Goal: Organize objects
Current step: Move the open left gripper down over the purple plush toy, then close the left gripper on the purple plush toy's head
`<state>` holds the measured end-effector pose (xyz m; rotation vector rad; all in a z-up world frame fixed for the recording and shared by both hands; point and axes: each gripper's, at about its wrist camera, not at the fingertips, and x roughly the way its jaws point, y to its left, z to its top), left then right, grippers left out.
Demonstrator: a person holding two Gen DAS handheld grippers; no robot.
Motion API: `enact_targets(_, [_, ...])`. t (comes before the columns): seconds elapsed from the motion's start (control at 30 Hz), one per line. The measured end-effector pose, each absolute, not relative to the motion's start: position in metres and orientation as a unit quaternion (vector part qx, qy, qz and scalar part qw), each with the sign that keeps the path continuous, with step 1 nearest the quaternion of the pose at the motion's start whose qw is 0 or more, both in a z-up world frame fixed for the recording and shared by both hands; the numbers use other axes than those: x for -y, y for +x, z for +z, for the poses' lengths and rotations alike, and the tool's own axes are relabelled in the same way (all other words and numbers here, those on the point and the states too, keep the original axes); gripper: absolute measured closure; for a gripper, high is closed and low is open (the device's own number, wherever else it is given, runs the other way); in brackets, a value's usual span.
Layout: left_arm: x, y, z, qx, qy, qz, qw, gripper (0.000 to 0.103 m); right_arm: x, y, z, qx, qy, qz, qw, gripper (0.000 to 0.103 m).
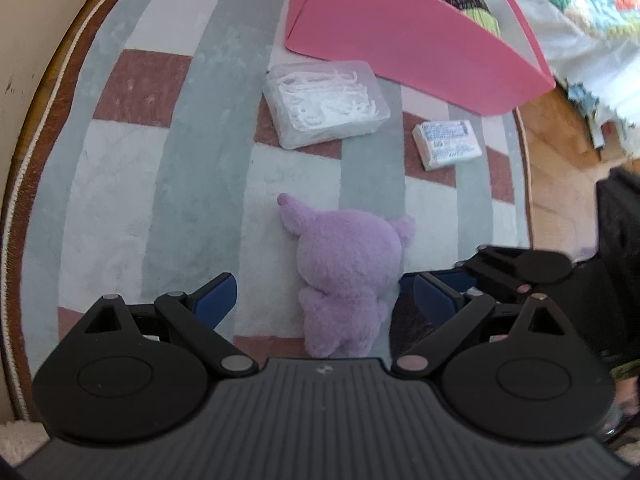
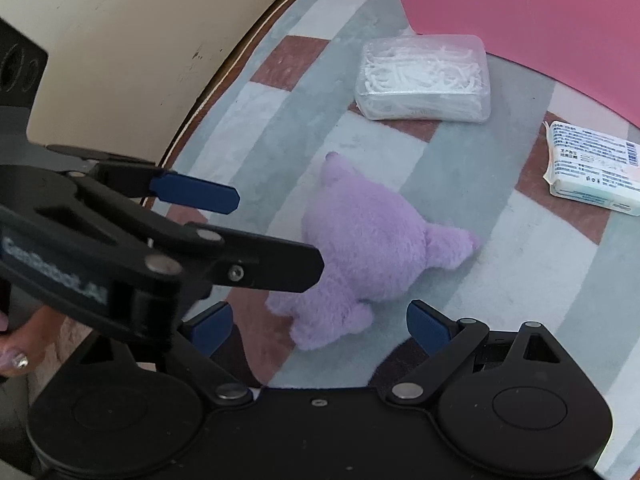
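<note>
Going left to right: the left hand-held gripper [image 1: 320,296] is spread wide with nothing gripped, and the purple plush toy [image 1: 344,276] lies on the striped rug [image 1: 120,200] right between its blue fingertips, touching neither. The right hand-held gripper [image 2: 320,324] is wide open and empty too, the plush just ahead of its tips. Further back sit a clear box of floss picks [image 1: 324,104], a white wipes packet [image 1: 446,144] and the pink bin [image 1: 400,28].
</note>
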<state>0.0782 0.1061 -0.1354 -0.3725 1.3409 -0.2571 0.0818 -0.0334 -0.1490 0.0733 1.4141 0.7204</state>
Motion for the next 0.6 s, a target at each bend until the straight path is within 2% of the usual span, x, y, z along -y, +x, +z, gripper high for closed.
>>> enact_targets(0.1, [-0.111,0.079,-0.137,-0.611,-0.184,-0.116,0.761,0.011,0.029,0.082,-0.156,-0.636,0.039,0.32,0.701,0.007])
enact_targets(0.17, [-0.112,0.079,-0.139,-0.611,-0.185,-0.115,0.761,0.016,0.027,0.083,-0.161,-0.637,0.042,0.318,0.701,0.007])
enact_targets(0.3, [-0.112,0.08,-0.149,-0.619,-0.21,-0.131,0.745,0.046,0.023,0.082,-0.161,-0.622,0.037,0.316,0.716,0.007])
enact_targets(0.33, [-0.111,0.08,-0.153,-0.622,-0.219,-0.135,0.739,0.053,0.022,0.082,-0.16,-0.616,0.031,0.314,0.722,0.009])
enact_targets(0.37, [-0.11,0.08,-0.156,-0.624,-0.226,-0.139,0.735,0.055,0.023,0.081,-0.158,-0.608,0.025,0.312,0.73,0.011])
enact_targets(0.43, [-0.109,0.079,-0.161,-0.626,-0.242,-0.148,0.726,0.067,0.023,0.079,-0.155,-0.59,-0.001,0.306,0.747,0.026])
enact_targets(0.6, [-0.106,0.078,-0.161,-0.612,-0.254,-0.149,0.734,0.072,0.025,0.076,-0.146,-0.554,-0.047,0.304,0.773,0.036])
